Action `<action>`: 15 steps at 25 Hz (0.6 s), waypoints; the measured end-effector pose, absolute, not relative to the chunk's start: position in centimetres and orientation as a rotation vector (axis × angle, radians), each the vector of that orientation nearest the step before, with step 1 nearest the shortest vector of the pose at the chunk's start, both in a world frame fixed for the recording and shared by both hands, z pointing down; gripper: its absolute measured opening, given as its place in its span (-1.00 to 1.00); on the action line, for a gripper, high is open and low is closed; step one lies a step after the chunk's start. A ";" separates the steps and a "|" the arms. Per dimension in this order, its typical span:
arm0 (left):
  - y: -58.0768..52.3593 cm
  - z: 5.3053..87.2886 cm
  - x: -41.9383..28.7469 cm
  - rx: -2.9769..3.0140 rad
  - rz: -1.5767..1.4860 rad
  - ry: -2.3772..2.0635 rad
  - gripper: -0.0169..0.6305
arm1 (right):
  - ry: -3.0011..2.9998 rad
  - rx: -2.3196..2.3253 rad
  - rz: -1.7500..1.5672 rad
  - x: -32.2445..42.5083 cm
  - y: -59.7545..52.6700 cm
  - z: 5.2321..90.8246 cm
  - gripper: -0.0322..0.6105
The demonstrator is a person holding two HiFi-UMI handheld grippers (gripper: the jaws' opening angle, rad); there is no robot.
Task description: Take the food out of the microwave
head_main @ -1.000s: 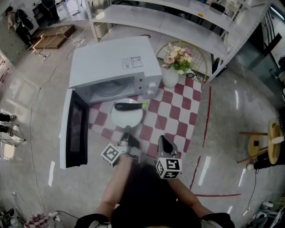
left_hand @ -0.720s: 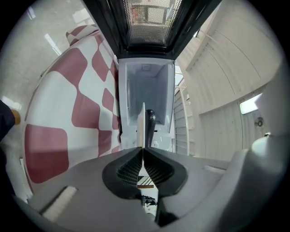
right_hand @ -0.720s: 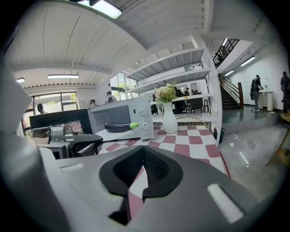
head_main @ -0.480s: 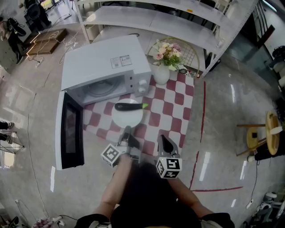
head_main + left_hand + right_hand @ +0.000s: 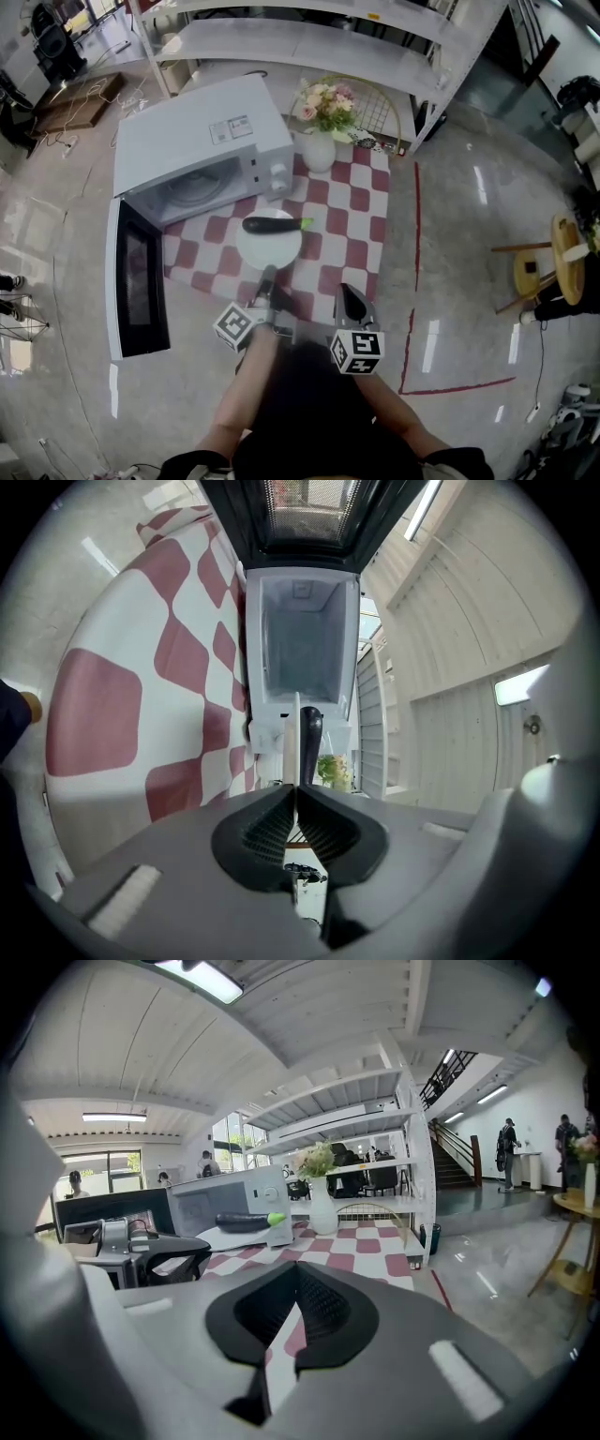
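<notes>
A dark eggplant (image 5: 274,224) with a green stem lies on a white plate (image 5: 269,246) over the checked cloth, just outside the white microwave (image 5: 202,141), whose door (image 5: 136,281) hangs open. My left gripper (image 5: 267,278) is shut on the plate's near rim. In the left gripper view the plate (image 5: 297,728) shows edge-on between the closed jaws of the left gripper (image 5: 296,785), with the eggplant (image 5: 310,735) beyond. My right gripper (image 5: 349,294) hovers to the right of the plate, shut and empty. The right gripper (image 5: 298,1274) view shows the eggplant (image 5: 246,1222) at the left.
A white vase of flowers (image 5: 320,141) stands on the red-and-white checked cloth (image 5: 361,220), right of the microwave. White shelving (image 5: 309,37) runs behind. A small wooden stool (image 5: 553,267) stands at the far right. Red tape lines (image 5: 412,281) mark the floor.
The plate with the eggplant has drawn away from the microwave's open mouth, out over the checked cloth. Both grippers have moved along together, and neither grip has changed.
</notes>
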State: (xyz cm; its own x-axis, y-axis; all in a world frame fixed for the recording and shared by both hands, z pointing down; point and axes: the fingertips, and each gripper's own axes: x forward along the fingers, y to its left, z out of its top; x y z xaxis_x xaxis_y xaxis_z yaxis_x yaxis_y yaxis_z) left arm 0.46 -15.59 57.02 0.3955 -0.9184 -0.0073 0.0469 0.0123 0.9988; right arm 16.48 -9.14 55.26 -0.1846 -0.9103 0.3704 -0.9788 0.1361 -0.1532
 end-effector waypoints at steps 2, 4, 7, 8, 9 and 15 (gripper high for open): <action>-15.2 57.5 0.8 1.342 -0.901 -0.883 -0.88 | -2.211 1.885 0.533 17.0 -8.8 55.2 -0.90; -14.8 58.0 1.2 1.342 -0.882 -0.895 -0.88 | -2.209 1.900 0.531 17.5 -8.4 55.1 -0.90; -14.2 58.1 1.9 1.343 -0.872 -0.892 -0.88 | -2.213 1.919 0.526 18.3 -7.7 54.7 -0.90; -14.0 58.1 2.1 1.346 -0.871 -0.889 -0.88 | -2.211 1.925 0.522 18.6 -7.5 54.6 -0.90; -13.8 58.1 2.3 1.349 -0.870 -0.886 -0.88 | -2.206 1.932 0.519 18.9 -7.3 54.6 -0.90; -12.9 58.1 4.0 1.359 -0.866 -0.861 -0.88 | -2.175 1.978 0.517 20.9 -6.1 54.7 -0.90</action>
State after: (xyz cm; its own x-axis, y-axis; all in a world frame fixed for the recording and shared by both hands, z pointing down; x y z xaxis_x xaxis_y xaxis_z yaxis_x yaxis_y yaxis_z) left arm 4.01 -12.89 58.10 0.4399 -0.8979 0.0139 0.0192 0.0249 0.9995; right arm 20.90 -6.05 54.69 -0.1149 -0.9328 0.3415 -0.9867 0.0674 -0.1478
